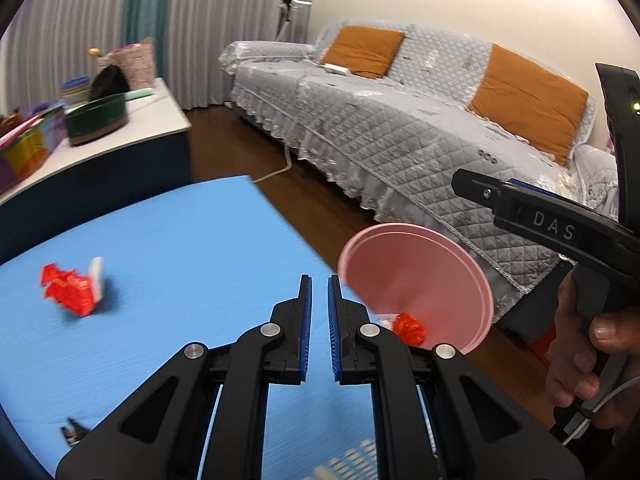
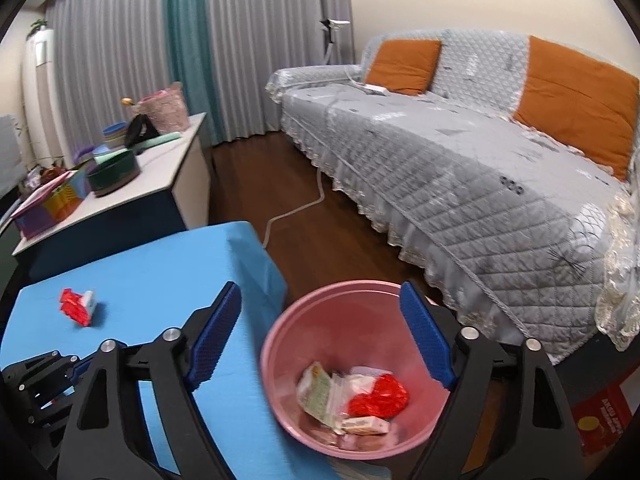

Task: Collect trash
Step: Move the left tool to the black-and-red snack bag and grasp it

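Observation:
A pink bin point(image 2: 296, 332) stands just off the right edge of the blue table point(image 2: 160, 272). In it lie a crumpled red wrapper point(image 2: 380, 400) and some paper packets point(image 2: 320, 392). My right gripper point(image 2: 320, 288) hovers over the bin, open wide, with nothing between its pads. My left gripper point(image 1: 319, 280) is over the table's right part, shut and empty, with the bin point(image 1: 420, 272) to its right. Another red wrapper with a white piece point(image 1: 70, 292) lies on the table point(image 1: 180, 240) at the far left, also seen as the red wrapper point(image 2: 76, 306) in the right wrist view.
A small dark scrap point(image 1: 74, 430) lies near the table's front left. A grey quilted sofa point(image 2: 460, 168) with orange cushions fills the right side. A white cabinet point(image 2: 160, 176) with boxes and bowls stands behind the table. A cable point(image 2: 296, 210) crosses the wooden floor. A hand point(image 1: 576, 344) holds the right gripper's handle.

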A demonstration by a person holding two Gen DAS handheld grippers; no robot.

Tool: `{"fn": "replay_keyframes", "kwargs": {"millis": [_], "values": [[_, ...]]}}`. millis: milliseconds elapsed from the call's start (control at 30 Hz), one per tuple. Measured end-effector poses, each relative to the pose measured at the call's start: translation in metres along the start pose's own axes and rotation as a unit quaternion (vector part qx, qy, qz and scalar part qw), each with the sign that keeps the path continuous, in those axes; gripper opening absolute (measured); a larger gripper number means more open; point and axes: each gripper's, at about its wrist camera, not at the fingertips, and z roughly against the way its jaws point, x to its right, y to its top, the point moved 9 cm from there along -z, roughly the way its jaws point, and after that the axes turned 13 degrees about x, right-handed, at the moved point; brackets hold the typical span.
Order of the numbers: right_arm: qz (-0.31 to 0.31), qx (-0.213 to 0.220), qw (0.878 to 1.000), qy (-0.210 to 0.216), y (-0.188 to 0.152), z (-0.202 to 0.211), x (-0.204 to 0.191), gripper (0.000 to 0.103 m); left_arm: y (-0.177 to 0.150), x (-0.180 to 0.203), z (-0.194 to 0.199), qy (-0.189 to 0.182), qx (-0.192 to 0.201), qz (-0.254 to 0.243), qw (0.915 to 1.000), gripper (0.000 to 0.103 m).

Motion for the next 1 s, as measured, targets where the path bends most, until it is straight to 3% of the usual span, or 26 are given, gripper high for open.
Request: {"fn": "replay_keyframes", "kwargs": {"millis": [200, 367, 433, 500, 700, 867, 1000], "values": [[0.005, 0.007, 0.999, 0.044, 0.005, 0.005, -0.051, 0.074, 0.0, -0.045, 0.028, 0.049, 0.01, 0.01, 0.9987, 0.009], [0.01, 0.003, 0.997, 0.078, 0.002, 0.006, -0.094, 0.074, -0.015, -0.099, 0.051, 0.113, 0.006, 0.038, 0.9929, 0.01], [0.01, 0.001, 0.996, 0.089, 0.001, 0.006, -0.109, 0.073, -0.021, -0.117, 0.06, 0.14, 0.003, 0.047, 0.989, 0.017], [0.012, 0.002, 0.995, 0.101, 0.001, 0.006, -0.126, 0.072, -0.027, -0.136, 0.071, 0.168, 0.0, 0.063, 0.9839, 0.036], [0.018, -0.003, 0.991, 0.129, -0.004, 0.008, -0.165, 0.067, -0.062, -0.178, 0.087, 0.227, -0.032, 0.1, 0.9683, 0.052], [0.023, -0.013, 0.989, 0.147, -0.012, 0.006, -0.191, 0.067, -0.1, -0.188, 0.084, 0.241, -0.087, 0.126, 0.9584, 0.053], [0.023, -0.021, 0.987, 0.156, -0.018, 0.001, -0.207, 0.067, -0.119, -0.188, 0.083, 0.236, -0.104, 0.145, 0.9552, 0.053]]}}
